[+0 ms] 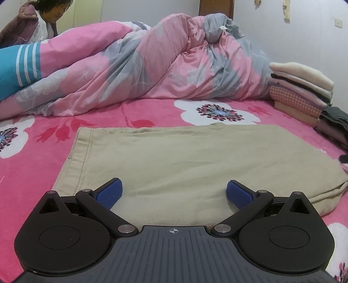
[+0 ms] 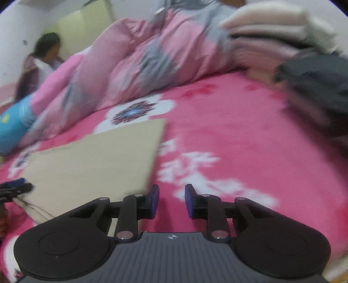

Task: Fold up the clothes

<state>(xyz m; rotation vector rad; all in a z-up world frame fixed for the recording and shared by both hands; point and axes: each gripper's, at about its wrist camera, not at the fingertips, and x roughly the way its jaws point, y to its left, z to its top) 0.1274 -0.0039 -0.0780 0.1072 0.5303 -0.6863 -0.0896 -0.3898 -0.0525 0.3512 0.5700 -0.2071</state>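
A beige folded garment point(image 1: 174, 165) lies flat on the pink flowered blanket point(image 1: 32, 174), its stitched hem along the left edge in the left wrist view and a thick folded edge at its lower right. The left gripper point(image 1: 174, 193) hangs low over the near part of this garment with its blue pads point(image 1: 108, 192) spread wide and nothing between them; whether they touch the cloth cannot be told.

In the right wrist view (blurred throughout) the same garment point(image 2: 87, 165) appears at lower left, its right edge running down toward the right gripper point(image 2: 171, 201). That gripper sits over bare blanket point(image 2: 239, 135) just beside the garment's edge, its pads set a narrow gap apart and gripping nothing. The tip of the left gripper point(image 2: 15, 188) shows at the far left edge, at the garment's near corner.

Behind the garment a rumpled pink and grey duvet point(image 1: 152, 65) is heaped across the bed. To the right stands a stack of folded clothes point(image 1: 302, 87), cream on top and checked below, with darker folded pieces point(image 1: 335, 124) just beside it. A blue striped cushion point(image 1: 19, 67) lies at the far left, and a person point(image 1: 47, 19) sits beyond it.
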